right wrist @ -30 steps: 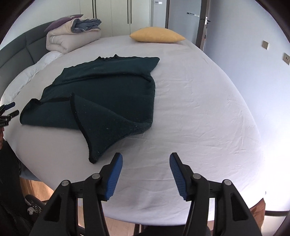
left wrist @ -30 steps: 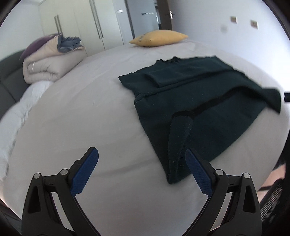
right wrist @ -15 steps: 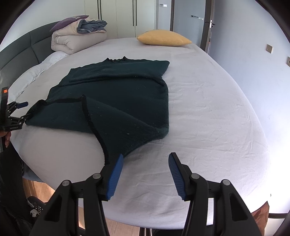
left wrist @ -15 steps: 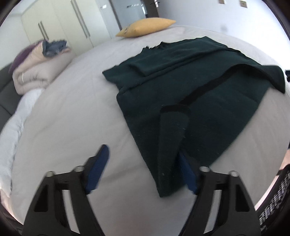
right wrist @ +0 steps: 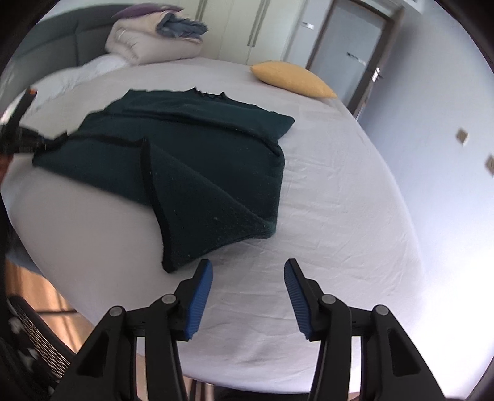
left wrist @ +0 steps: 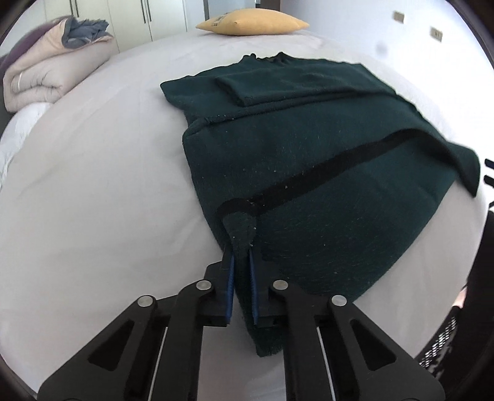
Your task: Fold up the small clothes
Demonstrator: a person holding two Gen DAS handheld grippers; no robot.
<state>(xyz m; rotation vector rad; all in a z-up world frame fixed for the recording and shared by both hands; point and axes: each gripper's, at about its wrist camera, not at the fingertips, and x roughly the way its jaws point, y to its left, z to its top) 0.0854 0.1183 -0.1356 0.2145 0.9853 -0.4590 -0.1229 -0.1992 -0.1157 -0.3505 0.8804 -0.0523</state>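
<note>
The left gripper (left wrist: pixel 240 256) is pinching the sweater (left wrist: pixel 308 160) corner. The right gripper (right wrist: pixel 248 277) is hanging spread over the bed (right wrist: pixel 339 216), its jaws having just closed a little.

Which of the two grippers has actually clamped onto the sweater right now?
The left gripper: its blue pads are shut on a bunched corner of the dark green sweater. The right gripper hangs open over bare sheet beside the other folded corner, touching nothing.

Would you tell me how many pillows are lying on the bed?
1: a yellow pillow at the far end of the bed, beyond the green garment. Others may hide behind the folded duvet.
</note>
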